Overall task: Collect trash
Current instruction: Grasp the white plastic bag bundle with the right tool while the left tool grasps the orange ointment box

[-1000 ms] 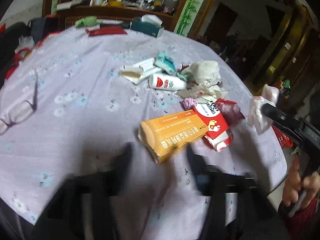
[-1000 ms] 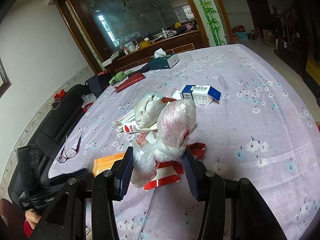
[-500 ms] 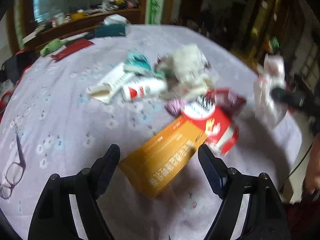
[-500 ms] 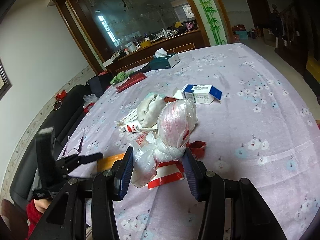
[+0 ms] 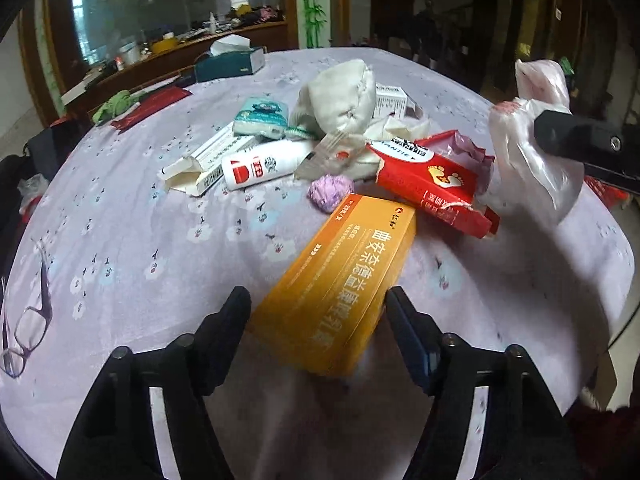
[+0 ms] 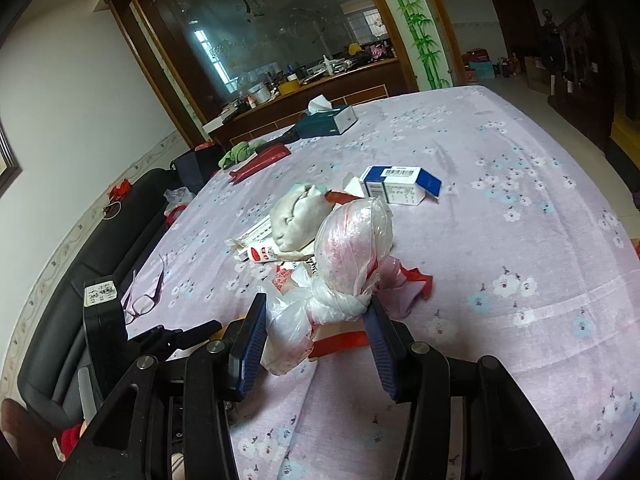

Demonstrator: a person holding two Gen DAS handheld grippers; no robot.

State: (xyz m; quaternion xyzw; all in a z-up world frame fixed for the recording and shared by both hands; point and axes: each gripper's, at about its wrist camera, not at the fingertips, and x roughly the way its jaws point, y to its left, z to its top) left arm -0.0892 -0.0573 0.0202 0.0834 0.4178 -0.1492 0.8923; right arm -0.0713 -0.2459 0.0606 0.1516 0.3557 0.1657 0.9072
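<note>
since the left gripper (image 5: 318,304) is spread around the orange box (image 5: 340,280), the knotted plastic bag (image 6: 344,276) is kept pinched (off the table) by the right gripper (image 6: 316,320).

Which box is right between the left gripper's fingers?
The long orange box. Its near end lies between the left hand-held gripper fingers; the torn red box and white box lie farther away.
</note>
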